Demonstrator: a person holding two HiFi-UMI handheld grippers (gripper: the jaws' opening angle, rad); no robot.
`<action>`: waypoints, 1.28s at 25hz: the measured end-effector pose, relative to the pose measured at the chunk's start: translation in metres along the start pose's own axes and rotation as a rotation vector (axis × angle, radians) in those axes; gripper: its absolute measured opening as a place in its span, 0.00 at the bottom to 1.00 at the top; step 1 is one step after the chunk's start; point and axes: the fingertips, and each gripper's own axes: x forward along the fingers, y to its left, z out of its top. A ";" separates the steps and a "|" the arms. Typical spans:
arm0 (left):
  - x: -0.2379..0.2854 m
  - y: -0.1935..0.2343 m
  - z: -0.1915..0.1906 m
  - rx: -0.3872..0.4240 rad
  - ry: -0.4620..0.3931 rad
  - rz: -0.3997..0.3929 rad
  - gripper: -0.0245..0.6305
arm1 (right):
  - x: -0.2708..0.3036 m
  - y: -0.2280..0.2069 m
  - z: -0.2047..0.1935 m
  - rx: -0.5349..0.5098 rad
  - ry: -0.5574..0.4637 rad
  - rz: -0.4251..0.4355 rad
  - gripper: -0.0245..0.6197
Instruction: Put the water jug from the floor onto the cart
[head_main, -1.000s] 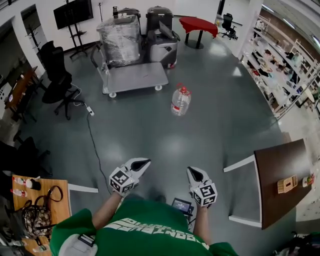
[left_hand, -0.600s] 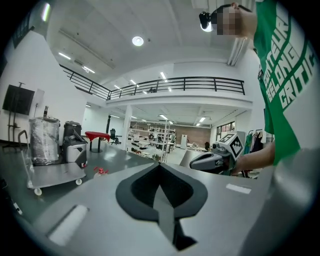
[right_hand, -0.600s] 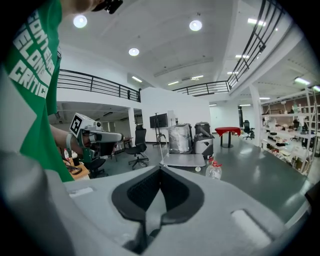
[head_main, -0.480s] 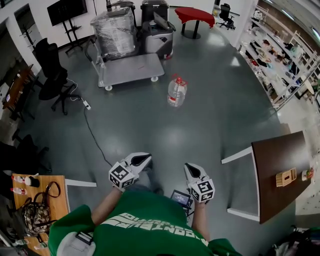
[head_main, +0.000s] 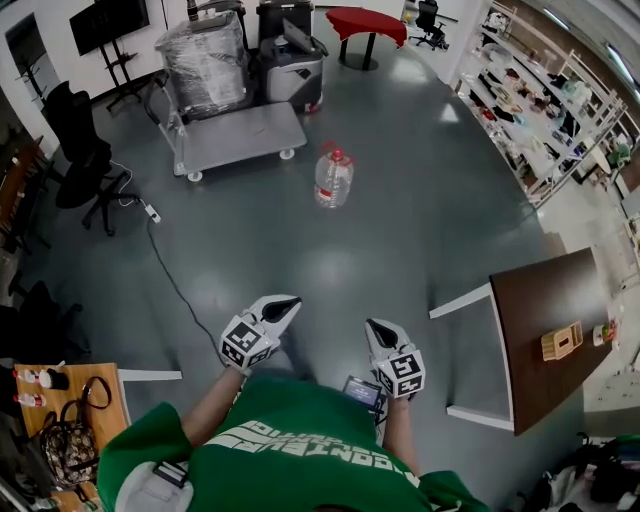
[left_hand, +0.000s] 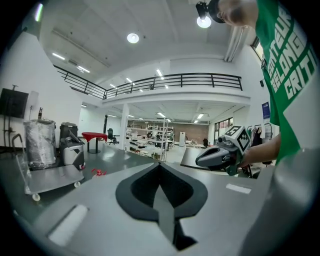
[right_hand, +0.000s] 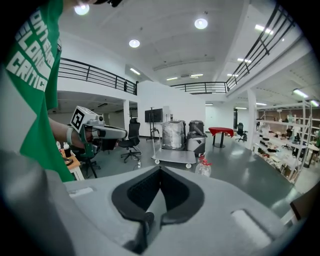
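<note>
Nearby, the left gripper (head_main: 285, 303) and the right gripper (head_main: 377, 328) were held out over the grey floor (head_main: 330, 270), each with its fingers pressed together and nothing between them. Farther off, the clear, red-capped water jug (head_main: 333, 178) stood upright on the floor, near the flat cart (head_main: 240, 138) but apart from it. A plastic-wrapped load (head_main: 207, 60) sat at the cart's far end.
</note>
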 end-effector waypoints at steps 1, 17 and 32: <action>0.001 0.002 -0.003 -0.011 0.001 0.002 0.05 | 0.002 0.001 0.000 0.000 0.005 0.003 0.03; 0.043 0.023 -0.003 -0.019 0.031 -0.106 0.06 | 0.021 -0.027 0.001 0.056 0.031 -0.053 0.03; 0.087 0.084 0.025 0.021 0.020 -0.127 0.06 | 0.087 -0.061 0.033 0.058 0.054 -0.032 0.03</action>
